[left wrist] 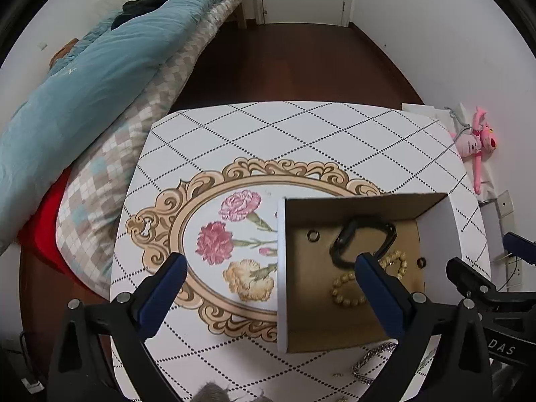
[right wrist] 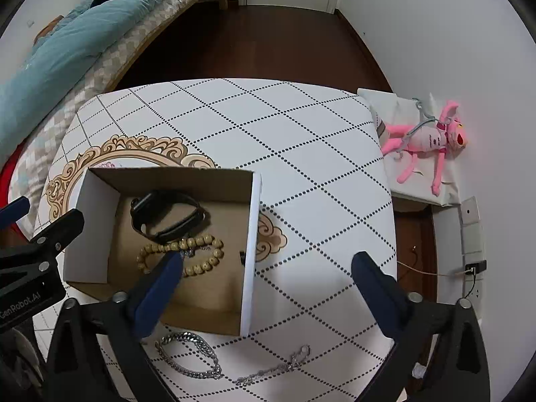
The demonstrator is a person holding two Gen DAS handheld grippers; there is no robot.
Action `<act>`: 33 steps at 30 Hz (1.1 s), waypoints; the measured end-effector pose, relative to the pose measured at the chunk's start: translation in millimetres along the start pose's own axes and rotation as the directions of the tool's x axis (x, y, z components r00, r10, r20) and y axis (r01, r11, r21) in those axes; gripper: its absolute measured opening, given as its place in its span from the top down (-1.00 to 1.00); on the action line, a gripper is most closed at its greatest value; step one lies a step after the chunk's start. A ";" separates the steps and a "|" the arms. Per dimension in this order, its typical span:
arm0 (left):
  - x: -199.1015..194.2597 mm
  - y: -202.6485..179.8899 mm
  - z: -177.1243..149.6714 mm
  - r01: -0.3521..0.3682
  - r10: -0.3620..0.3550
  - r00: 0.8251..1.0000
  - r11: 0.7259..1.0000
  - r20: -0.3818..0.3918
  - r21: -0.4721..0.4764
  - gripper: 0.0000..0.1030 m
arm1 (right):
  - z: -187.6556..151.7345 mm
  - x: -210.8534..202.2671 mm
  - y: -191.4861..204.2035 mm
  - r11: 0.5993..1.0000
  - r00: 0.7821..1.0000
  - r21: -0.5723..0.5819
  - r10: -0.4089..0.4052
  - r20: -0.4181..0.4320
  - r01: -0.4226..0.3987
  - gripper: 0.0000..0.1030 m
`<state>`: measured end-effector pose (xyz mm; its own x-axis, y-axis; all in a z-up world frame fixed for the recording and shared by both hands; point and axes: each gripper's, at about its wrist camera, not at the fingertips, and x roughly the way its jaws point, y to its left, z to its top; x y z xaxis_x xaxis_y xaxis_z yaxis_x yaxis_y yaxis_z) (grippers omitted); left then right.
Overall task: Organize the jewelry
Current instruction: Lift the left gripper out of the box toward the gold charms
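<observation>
An open cardboard box (right wrist: 249, 241) (left wrist: 282, 268) stands on the patterned table. Inside lie a black watch band (right wrist: 167, 216) (left wrist: 363, 238), a wooden bead bracelet (right wrist: 197, 256) (left wrist: 348, 289) and small rings (left wrist: 314, 235). A thick silver chain (right wrist: 191, 355) (left wrist: 372, 360) and a thin silver chain (right wrist: 274, 366) lie on the table in front of the box. My left gripper (left wrist: 271, 261) is open and empty over the box's left wall. My right gripper (right wrist: 268, 261) is open and empty over the box's right wall.
The table (right wrist: 268, 127) has a floral oval print (left wrist: 234, 234). A bed with a teal quilt (left wrist: 83, 93) is at the left. A pink plush toy (right wrist: 432, 140) lies on a white box at the right. Dark wood floor (right wrist: 268, 40) lies beyond.
</observation>
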<state>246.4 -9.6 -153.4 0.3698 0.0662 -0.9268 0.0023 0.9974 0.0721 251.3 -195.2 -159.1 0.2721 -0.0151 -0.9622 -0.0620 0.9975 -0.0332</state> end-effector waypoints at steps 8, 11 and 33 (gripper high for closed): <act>-29.8 1.5 -8.6 0.027 -0.026 0.999 0.999 0.045 -0.027 -0.99 | -12.1 -34.8 -5.6 0.999 0.997 0.036 0.029 0.066 -0.032 -0.99; -43.9 -0.1 -16.1 0.037 -0.035 0.998 0.999 0.061 -0.031 -0.99 | -21.7 -49.6 -10.1 0.997 0.995 0.053 0.051 0.087 -0.056 -0.99; -0.2 -37.3 -168.2 0.058 -0.056 0.994 0.998 -0.091 0.012 -0.64 | -166.2 3.9 -68.8 0.960 0.998 0.276 0.050 -0.039 -0.037 -0.88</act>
<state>89.9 -42.0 -217.9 0.2832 0.0123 -0.9590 0.0344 0.9991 0.0230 97.0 -275.3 -205.6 0.2310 0.0322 -0.9724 0.1954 0.9775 0.0787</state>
